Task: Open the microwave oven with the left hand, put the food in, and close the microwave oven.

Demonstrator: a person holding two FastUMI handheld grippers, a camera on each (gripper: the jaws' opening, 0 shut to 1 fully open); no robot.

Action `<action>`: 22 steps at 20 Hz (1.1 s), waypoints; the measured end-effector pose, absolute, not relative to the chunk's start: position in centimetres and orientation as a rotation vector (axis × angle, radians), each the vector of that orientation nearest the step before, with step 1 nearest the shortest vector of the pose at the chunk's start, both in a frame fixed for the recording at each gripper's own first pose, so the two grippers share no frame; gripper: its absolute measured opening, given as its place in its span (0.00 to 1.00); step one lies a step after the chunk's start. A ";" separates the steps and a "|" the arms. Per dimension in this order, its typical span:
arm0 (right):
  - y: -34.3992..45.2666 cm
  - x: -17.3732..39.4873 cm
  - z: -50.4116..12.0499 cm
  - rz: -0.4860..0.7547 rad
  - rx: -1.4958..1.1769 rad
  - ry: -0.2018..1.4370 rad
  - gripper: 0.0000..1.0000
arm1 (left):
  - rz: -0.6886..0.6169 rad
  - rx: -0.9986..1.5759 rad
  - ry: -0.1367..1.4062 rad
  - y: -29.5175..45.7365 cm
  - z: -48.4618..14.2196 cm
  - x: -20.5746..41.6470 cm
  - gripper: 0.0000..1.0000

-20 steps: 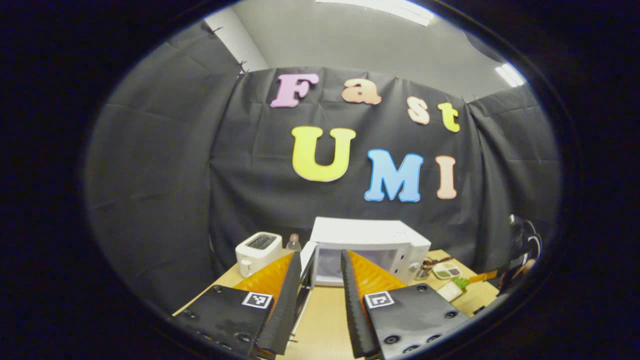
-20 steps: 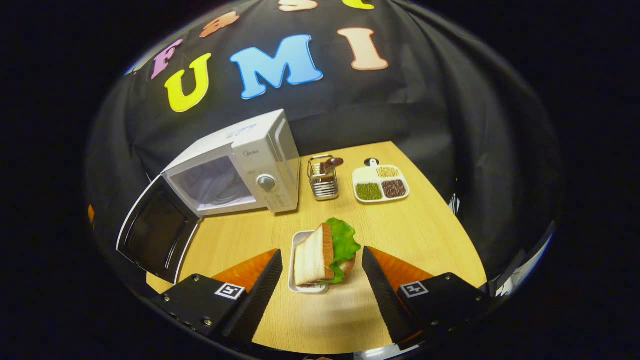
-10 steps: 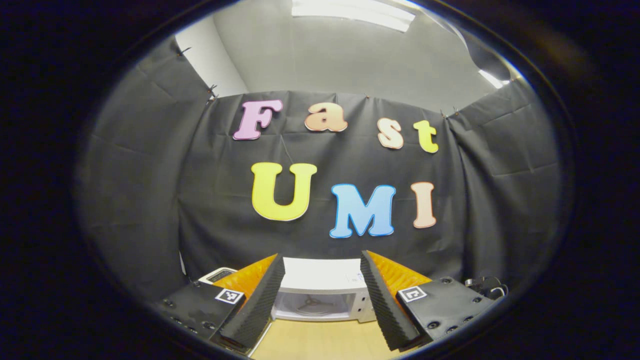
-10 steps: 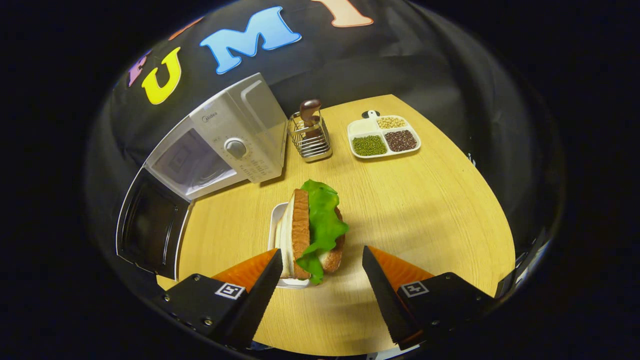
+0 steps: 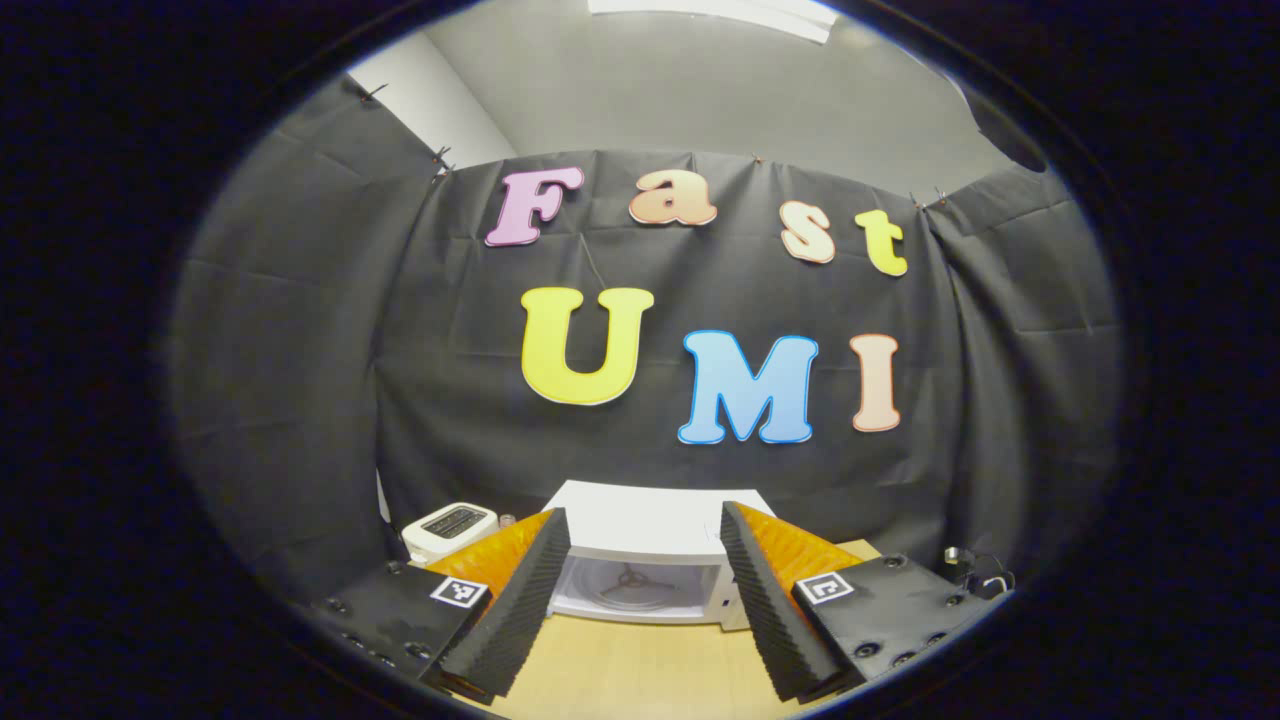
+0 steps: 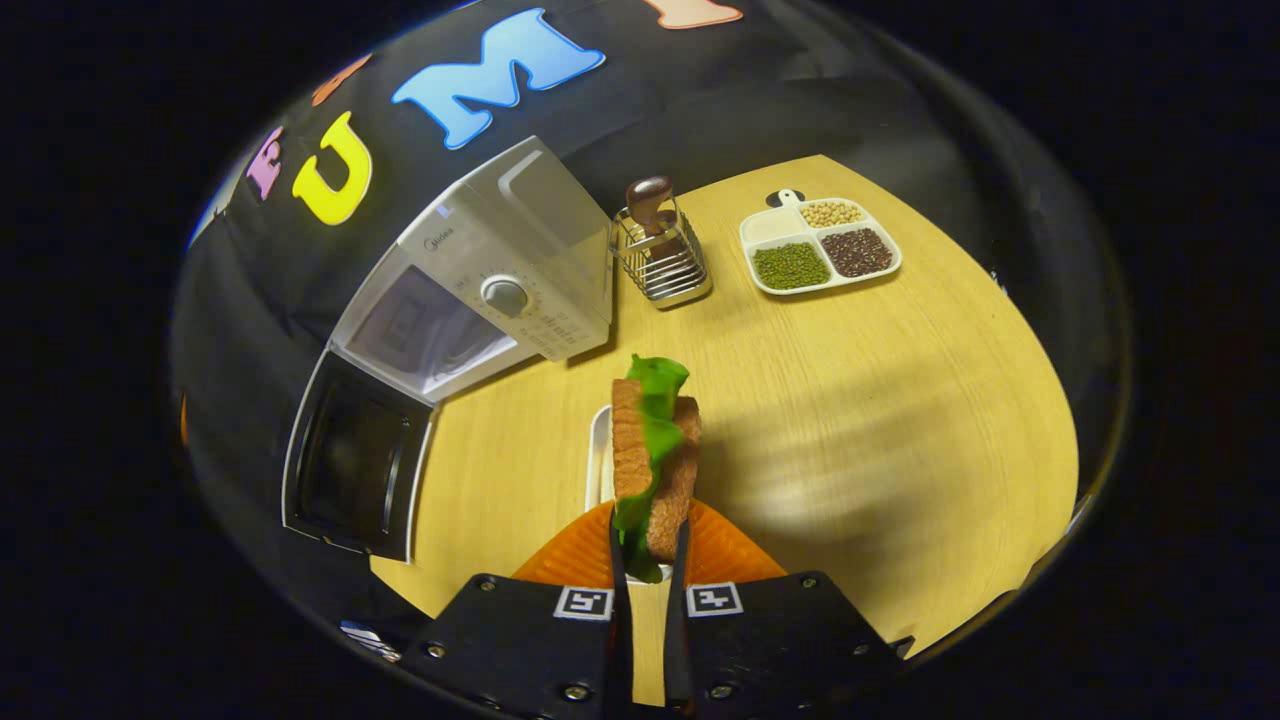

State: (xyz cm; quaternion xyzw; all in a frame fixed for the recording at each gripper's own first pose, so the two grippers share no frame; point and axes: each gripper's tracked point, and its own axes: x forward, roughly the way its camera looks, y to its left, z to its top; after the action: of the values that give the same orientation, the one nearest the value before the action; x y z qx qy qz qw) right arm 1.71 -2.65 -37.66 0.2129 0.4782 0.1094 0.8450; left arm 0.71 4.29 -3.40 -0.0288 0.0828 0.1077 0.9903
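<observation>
In the left gripper view, the left gripper (image 5: 640, 590) is seen at the bottom with its two fingers spread wide apart, and nothing is held between them. Past the fingers, the white microwave (image 5: 650, 525) is seen on the wooden table (image 5: 640, 670), with its inside showing through the open front. A small white toaster (image 5: 450, 528) is seen to the left of the microwave, by the black cloth wall (image 5: 300, 350). In the right gripper view, the right gripper (image 6: 645, 560) is seen at the bottom with its fingers pulled close together, and the sandwich (image 6: 655, 460) is squeezed between them. The sandwich is made of bread with green lettuce in it, and it is held on its edge over a small white plate (image 6: 598, 470) on the table (image 6: 880, 400). The microwave (image 6: 500, 280) is seen to the upper left, and its door (image 6: 355, 465) is swung wide open toward the table's near edge. A wire holder (image 6: 662, 255) is seen just beside the microwave's right side. Farther right, a white tray (image 6: 820, 248) with beans in its parts is seen on the table.
</observation>
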 end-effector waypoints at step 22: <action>17.8 3.8 -21.9 0.308 1.338 0.599 0.12 | 0.041 -0.101 0.038 20.6 2.7 -5.8 0.96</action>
State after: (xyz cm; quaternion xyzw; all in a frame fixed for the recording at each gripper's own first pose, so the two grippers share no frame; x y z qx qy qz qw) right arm 3.79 17.79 -21.90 0.6081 0.2721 0.1402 0.7325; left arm -5.76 20.62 2.70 -0.0507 0.0188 0.0207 0.9983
